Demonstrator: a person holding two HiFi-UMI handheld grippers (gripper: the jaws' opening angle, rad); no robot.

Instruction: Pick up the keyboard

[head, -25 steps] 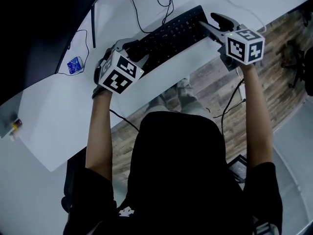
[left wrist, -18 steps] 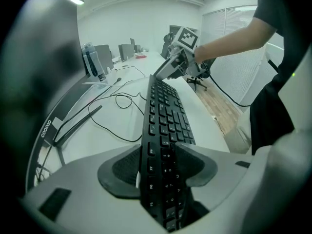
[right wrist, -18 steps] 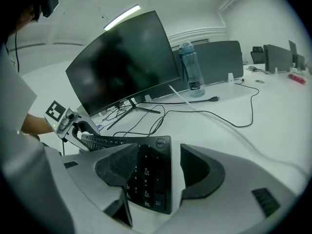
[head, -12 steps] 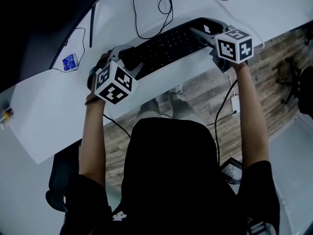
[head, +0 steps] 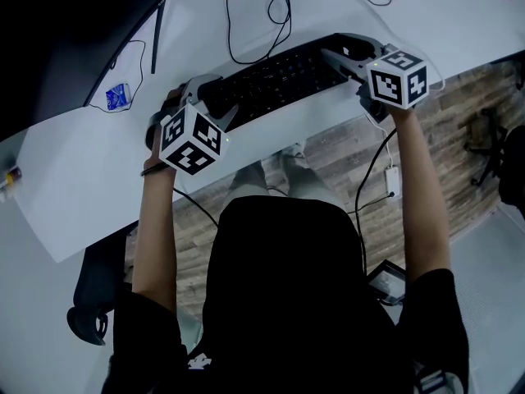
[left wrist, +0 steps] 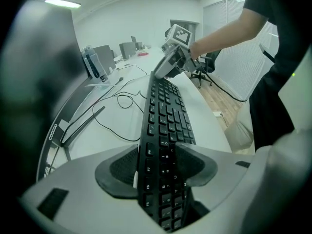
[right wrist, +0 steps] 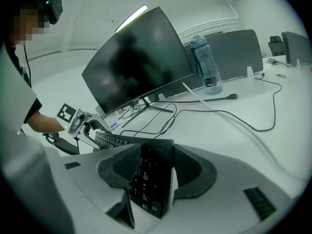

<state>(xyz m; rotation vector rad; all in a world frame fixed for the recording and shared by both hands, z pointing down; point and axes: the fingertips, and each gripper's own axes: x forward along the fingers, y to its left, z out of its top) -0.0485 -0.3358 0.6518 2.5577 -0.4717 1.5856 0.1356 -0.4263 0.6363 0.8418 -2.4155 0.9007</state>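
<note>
Black rectangular plastic keyboard (head: 275, 79) is seen over the white desk (head: 90, 187), by the desk's front edge; whether it is lifted cannot be told. Its left end is clamped by the left gripper (head: 215, 98). Its right end is pinched by the right gripper (head: 343, 56), whose jaws have just been closing onto it.

1. We see a black, full-size keyboard (head: 275, 76) with low dark keys.
2. It lies slantwise near the front edge of the white counter (head: 90, 187).
3. Its left end is clamped by the left hand-held gripper (head: 215, 97). The right hand-held gripper (head: 344, 56) has just been closing its jaws and grips the right end.
4. We cannot tell whether it has left the counter.
</note>
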